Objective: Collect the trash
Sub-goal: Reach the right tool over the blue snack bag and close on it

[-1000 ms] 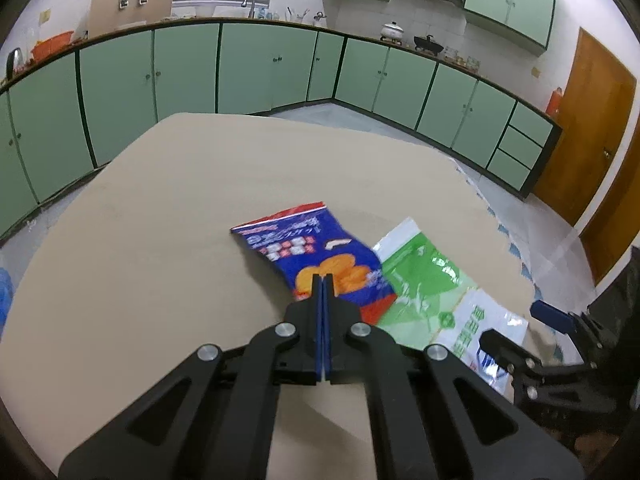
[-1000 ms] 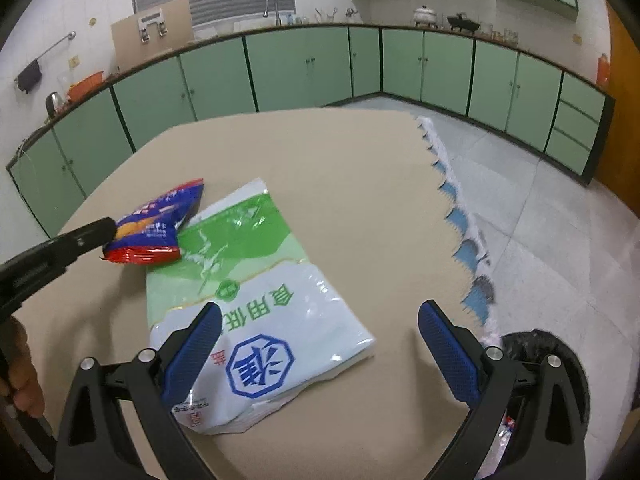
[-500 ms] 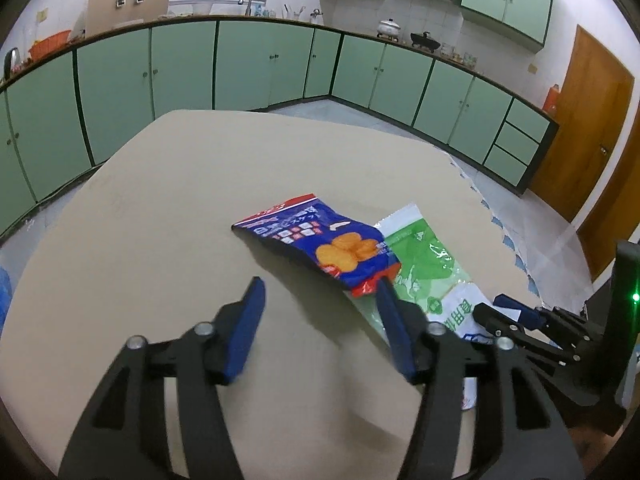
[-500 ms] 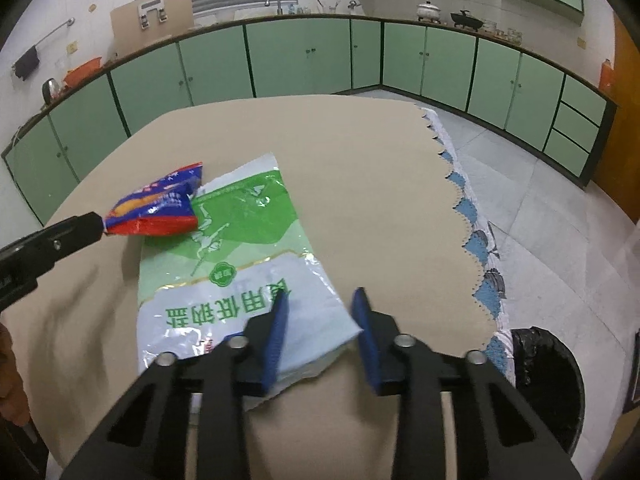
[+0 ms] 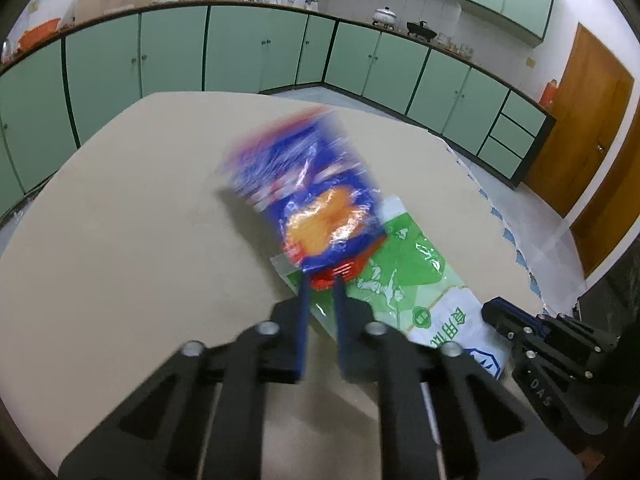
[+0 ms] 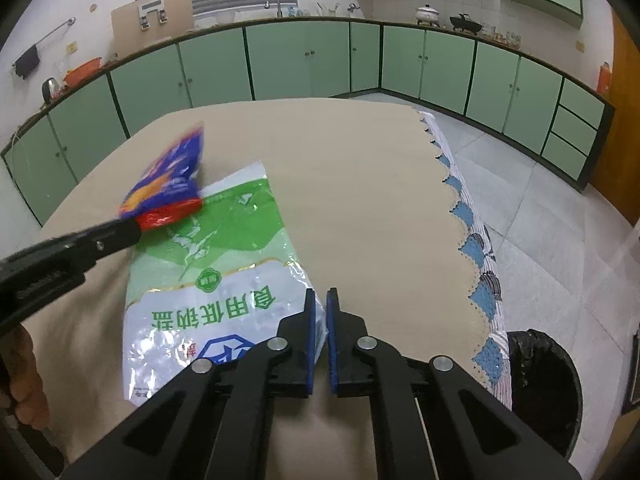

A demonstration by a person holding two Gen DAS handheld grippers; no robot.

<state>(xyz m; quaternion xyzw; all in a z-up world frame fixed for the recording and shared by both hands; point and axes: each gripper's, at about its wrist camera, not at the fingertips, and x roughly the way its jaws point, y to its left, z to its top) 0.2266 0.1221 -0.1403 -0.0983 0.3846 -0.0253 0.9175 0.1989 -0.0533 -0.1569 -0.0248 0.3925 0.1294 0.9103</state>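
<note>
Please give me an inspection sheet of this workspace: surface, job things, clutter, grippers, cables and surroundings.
Surface: round beige table, with a patterned cloth edge on its right side.
Job's things: blue snack wrapper, its far end raised off the table and blurred; green and white plastic bag lying flat, partly under the wrapper.
Clutter: nothing seen besides the two pieces of trash.
Grippers: left gripper shut on the wrapper's red end; right gripper shut on the bag's near right edge.
Cables: nothing seen.
Surroundings: black-lined trash bin on the floor by the table; green kitchen cabinets along the walls; wooden door.
</note>
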